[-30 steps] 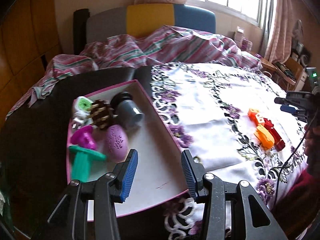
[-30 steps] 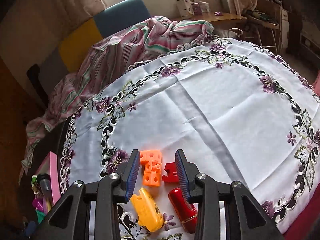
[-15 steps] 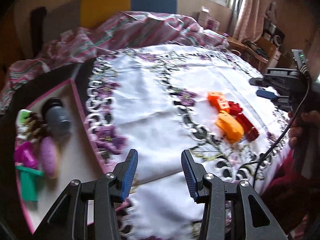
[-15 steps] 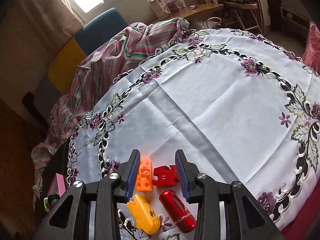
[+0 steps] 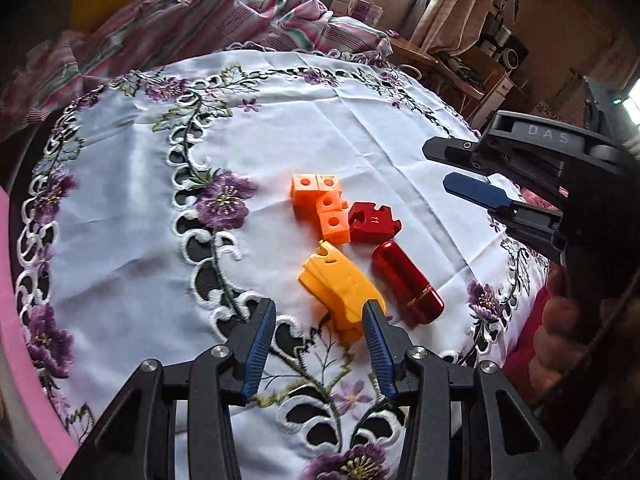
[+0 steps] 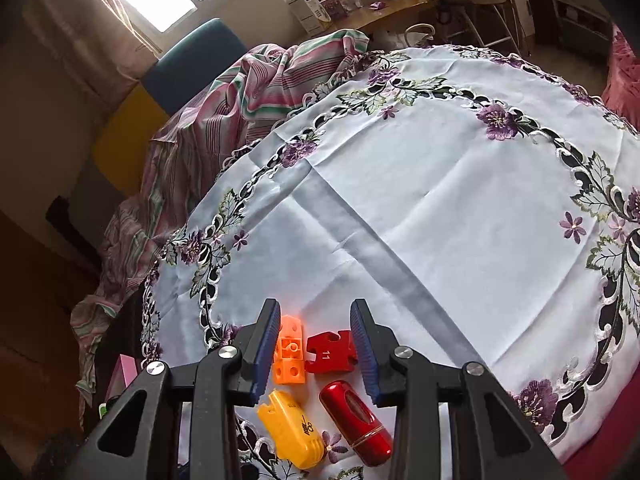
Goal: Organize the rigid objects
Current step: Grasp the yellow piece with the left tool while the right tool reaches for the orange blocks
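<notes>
Four toys lie together on the white embroidered tablecloth: an orange cube block, a red puzzle-shaped block, a yellow piece and a red capsule. My left gripper is open, just short of the yellow piece. My right gripper is open above the toys, with the orange block and red block showing between its fingers. The yellow piece and capsule lie nearer. The right gripper also shows in the left wrist view.
The pink rim of the tray shows at the far left of the left wrist view. A striped cloth is heaped at the table's far side, before a chair. A desk with boxes stands behind.
My left gripper has swung right, from over the pink tray of toys to the group of four toys. My right gripper has stayed over them, tilting slightly.
</notes>
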Available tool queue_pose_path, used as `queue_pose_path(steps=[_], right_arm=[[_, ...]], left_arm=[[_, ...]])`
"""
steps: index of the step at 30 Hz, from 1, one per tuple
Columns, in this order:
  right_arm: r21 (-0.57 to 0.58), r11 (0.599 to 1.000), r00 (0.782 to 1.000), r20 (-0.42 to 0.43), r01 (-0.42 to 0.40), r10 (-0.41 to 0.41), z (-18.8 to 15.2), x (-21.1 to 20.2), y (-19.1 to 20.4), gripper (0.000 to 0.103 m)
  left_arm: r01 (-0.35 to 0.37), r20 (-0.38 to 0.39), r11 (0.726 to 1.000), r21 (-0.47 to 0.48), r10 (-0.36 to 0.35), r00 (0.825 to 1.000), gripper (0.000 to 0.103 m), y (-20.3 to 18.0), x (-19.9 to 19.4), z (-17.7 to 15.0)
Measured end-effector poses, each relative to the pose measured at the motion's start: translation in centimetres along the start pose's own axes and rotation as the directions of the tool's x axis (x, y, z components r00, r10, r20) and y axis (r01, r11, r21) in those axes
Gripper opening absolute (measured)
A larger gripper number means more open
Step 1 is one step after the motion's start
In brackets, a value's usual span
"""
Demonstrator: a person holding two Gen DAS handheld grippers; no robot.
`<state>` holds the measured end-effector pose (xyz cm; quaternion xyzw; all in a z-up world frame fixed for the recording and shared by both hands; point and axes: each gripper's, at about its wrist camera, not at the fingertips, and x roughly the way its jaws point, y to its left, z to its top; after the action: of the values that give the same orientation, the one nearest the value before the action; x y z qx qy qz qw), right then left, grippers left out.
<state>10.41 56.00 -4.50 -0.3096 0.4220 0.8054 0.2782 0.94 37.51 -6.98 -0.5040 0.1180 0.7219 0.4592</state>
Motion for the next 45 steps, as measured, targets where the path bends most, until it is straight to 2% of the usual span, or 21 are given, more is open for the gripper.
queue_pose_path(steps=[6,7,9,10,16,19,23,27,29,30,32,33,35,38,40,41,42,43,45], right_arm=[[0.009,1.0,1.0,-0.004,-0.001,0.001,0.2,0.2,-0.1,0.036],[0.008,1.0,1.0,-0.007,0.0,0.0,0.2,0.2,-0.1,0.036],[0.005,1.0,1.0,-0.016,0.007,-0.007,0.2,0.4,-0.2,0.037],[0.005,1.0,1.0,-0.022,0.012,-0.012,0.1,0.6,-0.2,0.037],[-0.005,1.0,0.998,-0.055,0.023,-0.024,0.1,1.3,-0.2,0.036],[-0.013,0.999,0.996,-0.076,0.035,-0.036,0.1,1.8,-0.1,0.036],[-0.019,0.999,0.994,-0.098,0.04,-0.042,0.0,2.1,-0.1,0.036],[-0.024,0.999,0.992,-0.113,0.049,-0.051,0.1,2.5,-0.1,0.036],[-0.027,0.998,0.991,-0.117,0.06,-0.063,0.1,2.7,-0.1,0.036],[-0.029,0.997,0.99,-0.12,0.065,-0.068,0.1,2.8,-0.1,0.036],[-0.035,0.997,0.987,-0.145,0.071,-0.075,-0.2,3.4,-0.1,0.036],[-0.033,0.997,0.984,-0.164,0.062,-0.067,-0.4,3.6,-0.1,0.036],[-0.033,0.999,0.978,-0.206,0.028,-0.034,-0.8,4.2,0.1,0.036],[-0.043,0.996,0.973,-0.215,0.082,-0.089,-1.1,4.6,0.0,0.036],[-0.014,0.991,0.966,-0.222,0.133,-0.133,-0.9,4.9,-1.0,0.036],[0.007,0.983,0.954,-0.239,0.185,-0.178,-1.0,5.2,-1.8,0.036],[0.04,0.981,0.953,-0.246,0.192,-0.177,-0.8,5.3,-2.7,0.035],[0.071,0.979,0.957,-0.234,0.191,-0.17,-0.6,5.2,-3.2,0.033],[0.082,0.967,0.949,-0.226,0.242,-0.219,-0.3,5.3,-3.8,0.02]], left_arm=[[0.022,-0.058,0.999,-0.032,-0.023,0.998,0.046,-1.1,3.6,1.4],[0.027,-0.069,0.999,-0.042,-0.03,0.997,0.045,-1.1,4.1,1.5],[0.018,-0.075,0.999,-0.043,-0.021,0.997,0.035,-1.1,4.6,1.4],[0.026,-0.063,0.999,-0.036,-0.028,0.998,0.029,-0.9,4.4,1.2],[-0.011,-0.026,1.0,0.016,0.011,1.0,0.029,0.7,1.8,-1.1],[0.002,-0.007,1.0,0.005,-0.002,1.0,0.029,2.0,0.1,-3.0],[-0.016,0.027,1.0,0.013,0.016,1.0,0.03,2.6,-1.7,-5.3],[-0.01,0.047,1.0,0.0,0.01,0.999,0.03,2.8,-2.2,-5.4],[0.011,0.08,1.0,0.015,-0.012,0.997,0.03,2.4,-2.5,-4.6],[-0.002,0.09,0.999,0.032,-0.001,0.996,0.03,2.2,-2.7,-4.5],[-0.006,0.071,1.0,0.018,0.005,0.997,0.03,2.3,-2.5,-4.3],[0.013,0.069,1.0,0.004,-0.014,0.998,0.03,2.6,-2.7,-4.4],[0.001,0.096,1.0,0.008,-0.002,0.995,0.03,2.7,-3.6,-5.0],[0.0,0.108,1.0,0.015,-0.002,0.994,0.03,3.1,-4.6,-6.0],[0.002,0.105,1.0,0.003,-0.002,0.994,0.03,3.5,-4.7,-6.5],[-0.009,0.099,1.0,-0.002,0.009,0.995,0.03,3.7,-4.5,-6.7],[-0.023,0.092,1.0,-0.005,0.023,0.995,0.03,3.9,-4.3,-6.8],[-0.029,0.084,1.0,-0.008,0.03,0.996,0.03,4.2,-4.0,-7.0],[-0.027,0.064,0.999,-0.031,0.029,0.998,0.03,4.7,-3.4,-7.2]])
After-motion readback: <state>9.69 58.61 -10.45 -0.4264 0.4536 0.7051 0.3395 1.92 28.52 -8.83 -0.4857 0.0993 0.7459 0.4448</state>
